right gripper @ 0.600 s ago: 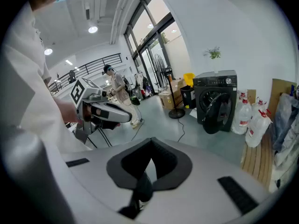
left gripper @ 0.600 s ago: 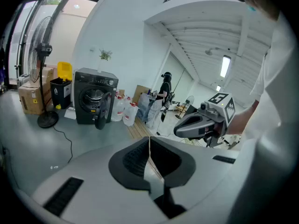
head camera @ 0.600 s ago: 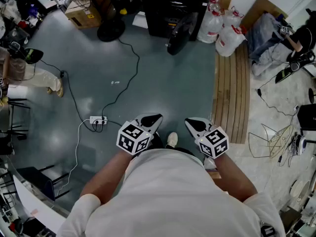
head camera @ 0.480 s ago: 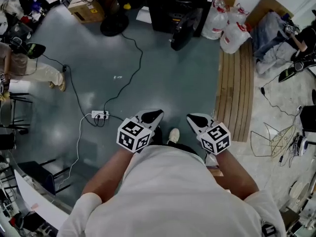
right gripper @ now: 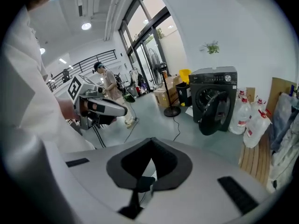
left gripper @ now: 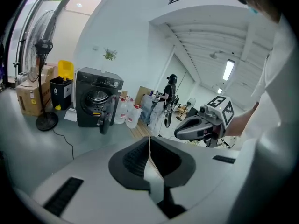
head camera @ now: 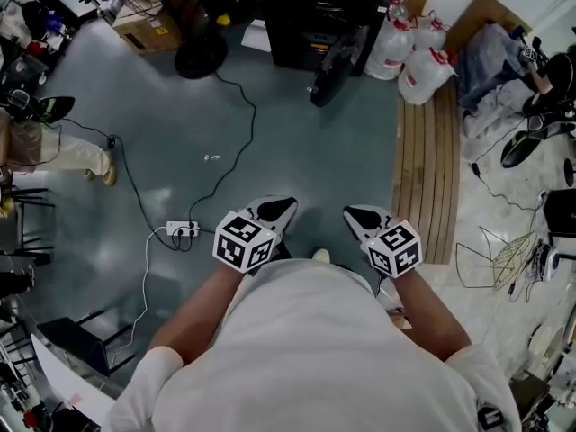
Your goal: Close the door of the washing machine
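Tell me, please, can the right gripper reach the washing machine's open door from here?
Probably not yet: the right gripper is far from the door, though only open floor lies between.

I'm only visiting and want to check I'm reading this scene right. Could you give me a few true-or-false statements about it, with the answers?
1. The door of the washing machine hangs open. True.
2. The left gripper is holding that door. False: its jaws are together on nothing, close to the person and well short of the machine.
3. The right gripper has its jaws together and holds nothing. True.
4. The water jugs sit on top of the machine. False: they stand on the floor beside it.
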`<state>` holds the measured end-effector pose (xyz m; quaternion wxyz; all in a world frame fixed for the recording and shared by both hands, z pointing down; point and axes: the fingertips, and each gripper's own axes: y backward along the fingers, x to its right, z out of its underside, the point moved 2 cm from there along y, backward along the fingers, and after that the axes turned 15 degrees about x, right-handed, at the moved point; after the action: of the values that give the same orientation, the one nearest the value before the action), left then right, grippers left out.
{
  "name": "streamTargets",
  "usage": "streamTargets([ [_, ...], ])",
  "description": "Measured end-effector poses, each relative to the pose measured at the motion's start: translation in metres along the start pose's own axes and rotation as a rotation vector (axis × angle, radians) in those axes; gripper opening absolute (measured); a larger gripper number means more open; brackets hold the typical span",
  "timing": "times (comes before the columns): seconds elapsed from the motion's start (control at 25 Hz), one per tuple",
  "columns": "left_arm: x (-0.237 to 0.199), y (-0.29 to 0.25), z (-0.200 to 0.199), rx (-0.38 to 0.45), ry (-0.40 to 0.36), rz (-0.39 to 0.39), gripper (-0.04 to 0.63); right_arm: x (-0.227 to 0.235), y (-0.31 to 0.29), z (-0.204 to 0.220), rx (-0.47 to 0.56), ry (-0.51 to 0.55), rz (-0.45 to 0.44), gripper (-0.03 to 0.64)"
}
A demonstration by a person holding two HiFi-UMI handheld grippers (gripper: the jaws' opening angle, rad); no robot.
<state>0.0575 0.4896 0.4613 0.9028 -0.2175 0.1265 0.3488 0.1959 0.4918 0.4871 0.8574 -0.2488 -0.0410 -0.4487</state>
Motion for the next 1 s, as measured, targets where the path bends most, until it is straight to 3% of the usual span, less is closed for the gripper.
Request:
streamTargets([
  [0.12,-0.032,-0.009,-0.025,-0.002,-0.029,0.035,0.023,0.010,-0.032,-0.025,0.020,-0.043,0.015,0.009],
  [0.28,-0.083,-0.012,-0.051,-0.004,-0.058,0.057,0.023,0.026,-0.081,-0.056,0.055,-0.097,0.074,0.094],
  [0.4,-0.116,-0.011,-0.072,-0.006,-0.076,0.084,0.023,0.038,-0.112,-0.077,0.063,-0.091,0.120,0.109],
  [0.72,-0.178,-0.023,-0.094,-0.006,-0.036,0.107,0.023,0.064,-0.161,-0.102,0.069,-0.133,0.195,0.117],
  [1.0,-0.221,-0.076,-0.112,-0.020,-0.027,0.096,0.023,0.141,-0.199,-0.112,0.065,-0.179,0.216,0.140],
])
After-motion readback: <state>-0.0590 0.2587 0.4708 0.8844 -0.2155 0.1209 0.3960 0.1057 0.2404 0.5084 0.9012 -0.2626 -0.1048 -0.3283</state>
